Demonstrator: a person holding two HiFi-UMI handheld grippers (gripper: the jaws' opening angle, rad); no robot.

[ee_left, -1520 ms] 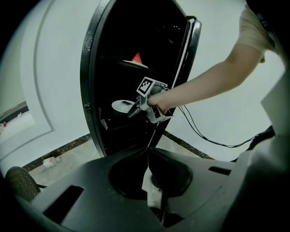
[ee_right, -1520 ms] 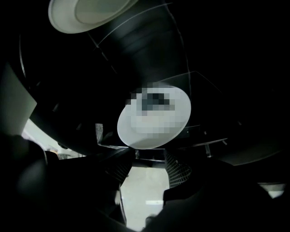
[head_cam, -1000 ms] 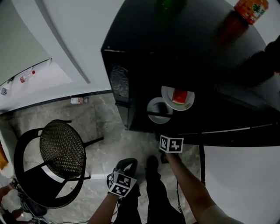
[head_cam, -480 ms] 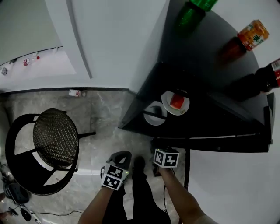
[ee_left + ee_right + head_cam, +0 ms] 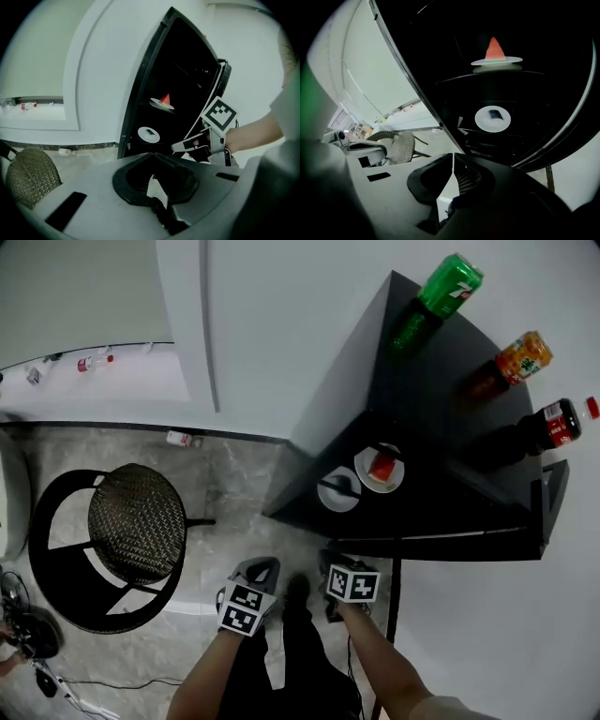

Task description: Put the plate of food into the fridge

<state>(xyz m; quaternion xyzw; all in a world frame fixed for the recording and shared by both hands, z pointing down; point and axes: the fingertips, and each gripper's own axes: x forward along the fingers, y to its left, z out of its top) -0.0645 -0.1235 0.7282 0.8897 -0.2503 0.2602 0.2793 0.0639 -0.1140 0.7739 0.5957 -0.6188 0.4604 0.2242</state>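
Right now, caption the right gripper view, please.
Shut right tool before the open fridge, plate of food on a shelf.

plate of food (image 5: 380, 469) in fridge (image 5: 441, 399) | chair (image 5: 136, 526) left of fridge

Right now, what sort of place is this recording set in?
Probably an office or break-room corner, not a full kitchen: a small black fridge stands open against a white wall, three drink bottles stand on top, and a mesh chair sits on a stone-tiled floor.
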